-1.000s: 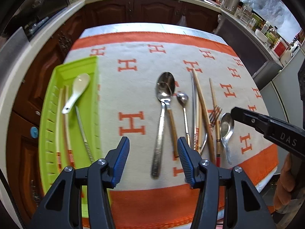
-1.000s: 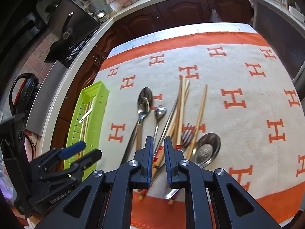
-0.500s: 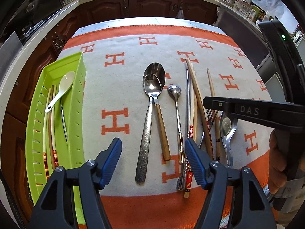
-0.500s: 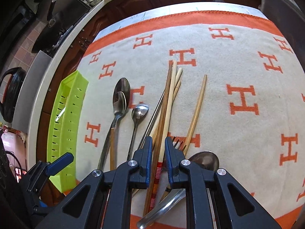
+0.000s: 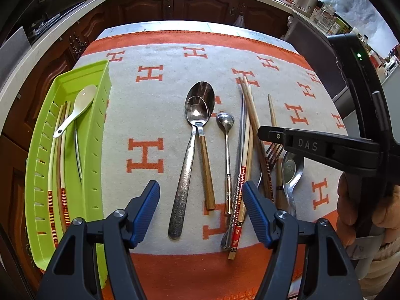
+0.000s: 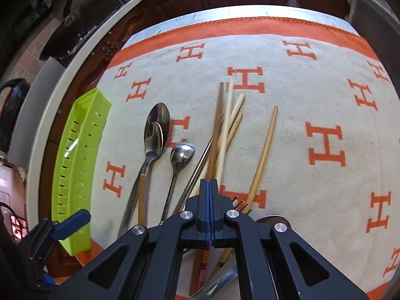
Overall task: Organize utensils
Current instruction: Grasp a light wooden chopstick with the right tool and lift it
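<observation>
On the orange-and-white cloth (image 5: pixel 155 95) lie two stacked large spoons (image 5: pixel 200 105), a small spoon (image 5: pixel 225 121), a bundle of chopsticks (image 5: pixel 250 115), a fork (image 5: pixel 273 150) and another spoon (image 5: pixel 291 167). My left gripper (image 5: pixel 200 185) hovers open over the handles of the large and small spoons, touching none. My right gripper (image 6: pixel 209 181) has its pads pressed together with no gap. A brown chopstick (image 6: pixel 218 115) and a pale chopstick (image 6: pixel 226 125) run under its tips, both blurred. Nothing shows between the pads. In the left wrist view the right gripper (image 5: pixel 261 133) sits over the chopstick bundle.
A green slotted tray (image 5: pixel 97 125) at the left holds a white ceramic spoon (image 5: pixel 80 105), red-banded chopsticks (image 5: pixel 63 195) and a thin metal utensil. A person's hand (image 5: pixel 350 212) holds the right gripper at the table's right edge. Dark cabinets and a counter ring the table.
My right gripper came down onto the chopstick bundle and its jaws went from slightly apart to shut; two chopsticks shifted. My left gripper's jaws widened and it moved closer to the spoons.
</observation>
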Demonstrator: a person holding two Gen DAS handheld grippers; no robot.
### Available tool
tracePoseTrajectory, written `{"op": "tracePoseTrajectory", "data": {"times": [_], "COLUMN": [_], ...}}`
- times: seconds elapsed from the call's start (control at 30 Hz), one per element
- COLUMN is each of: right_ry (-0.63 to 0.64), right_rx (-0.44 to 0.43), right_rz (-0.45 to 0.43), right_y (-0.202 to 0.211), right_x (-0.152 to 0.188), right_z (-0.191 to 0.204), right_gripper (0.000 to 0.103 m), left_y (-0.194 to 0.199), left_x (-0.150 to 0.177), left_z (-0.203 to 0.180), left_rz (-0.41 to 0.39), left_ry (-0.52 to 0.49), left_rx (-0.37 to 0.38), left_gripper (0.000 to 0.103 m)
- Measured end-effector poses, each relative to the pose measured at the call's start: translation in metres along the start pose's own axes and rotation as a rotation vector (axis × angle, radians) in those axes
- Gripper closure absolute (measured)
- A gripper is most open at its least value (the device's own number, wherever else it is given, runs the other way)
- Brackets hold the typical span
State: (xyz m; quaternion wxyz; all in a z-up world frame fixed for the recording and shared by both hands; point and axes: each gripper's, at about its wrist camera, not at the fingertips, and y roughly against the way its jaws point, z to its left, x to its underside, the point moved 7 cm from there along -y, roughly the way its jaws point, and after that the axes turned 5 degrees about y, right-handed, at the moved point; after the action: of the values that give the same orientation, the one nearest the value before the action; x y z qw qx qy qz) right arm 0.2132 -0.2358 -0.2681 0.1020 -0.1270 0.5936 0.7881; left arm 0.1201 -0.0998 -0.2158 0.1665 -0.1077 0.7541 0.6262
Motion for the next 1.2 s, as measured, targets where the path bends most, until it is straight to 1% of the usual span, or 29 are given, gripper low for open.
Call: {"op": "tracePoseTrajectory", "data": {"times": [0.1, 0.2, 0.3, 0.43, 0.6, 0.8, 0.9, 1.0, 1.17, 1.2], "right_ry": [-0.012, -0.048, -0.072, -0.067, -0.067, -0.046, -0.060, -0.049, -0.057, -0.064], "right_rx": [0.004, -0.016, -0.033, -0.037, -0.022, -0.016, -0.041, -0.058, -0.114, -0.125], "right_rz": [0.002, 0.027, 0.038, 0.049, 0.079, 0.064, 0.039, -0.008, -0.069, -0.084], "right_y": [0.001, 0.000, -0.001, -0.006, -0.018, -0.020, -0.012, 0.008, 0.040, 0.048], "right_x": [-0.001, 0.001, -0.002, -0.007, -0.011, -0.012, -0.011, -0.012, -0.010, -0.008], "right_z": [-0.004, -0.012, -0.018, -0.020, -0.021, -0.018, -0.015, -0.011, -0.009, -0.011], "right_gripper": [0.103, 0.103, 0.100, 0.100, 0.096, 0.097, 0.098, 0.098, 0.098, 0.098], "left_y": [-0.002, -0.003, -0.004, -0.003, -0.003, -0.005, -0.007, -0.008, -0.011, -0.013], "left_x": [0.000, 0.001, 0.001, 0.002, 0.002, 0.002, -0.001, -0.004, -0.015, -0.019], "left_z": [-0.003, -0.007, -0.010, -0.012, -0.012, -0.013, -0.014, -0.014, -0.023, -0.025], "left_rz": [0.010, 0.018, 0.024, 0.027, 0.028, 0.039, 0.041, 0.039, 0.040, 0.042], "left_ry": [0.003, 0.000, 0.001, -0.004, 0.002, 0.010, 0.011, 0.015, 0.020, 0.022], "left_rx": [0.016, 0.024, 0.032, 0.036, 0.041, 0.055, 0.058, 0.068, 0.114, 0.125], "left_gripper": [0.036, 0.036, 0.036, 0.036, 0.036, 0.036, 0.036, 0.036, 0.036, 0.039]}}
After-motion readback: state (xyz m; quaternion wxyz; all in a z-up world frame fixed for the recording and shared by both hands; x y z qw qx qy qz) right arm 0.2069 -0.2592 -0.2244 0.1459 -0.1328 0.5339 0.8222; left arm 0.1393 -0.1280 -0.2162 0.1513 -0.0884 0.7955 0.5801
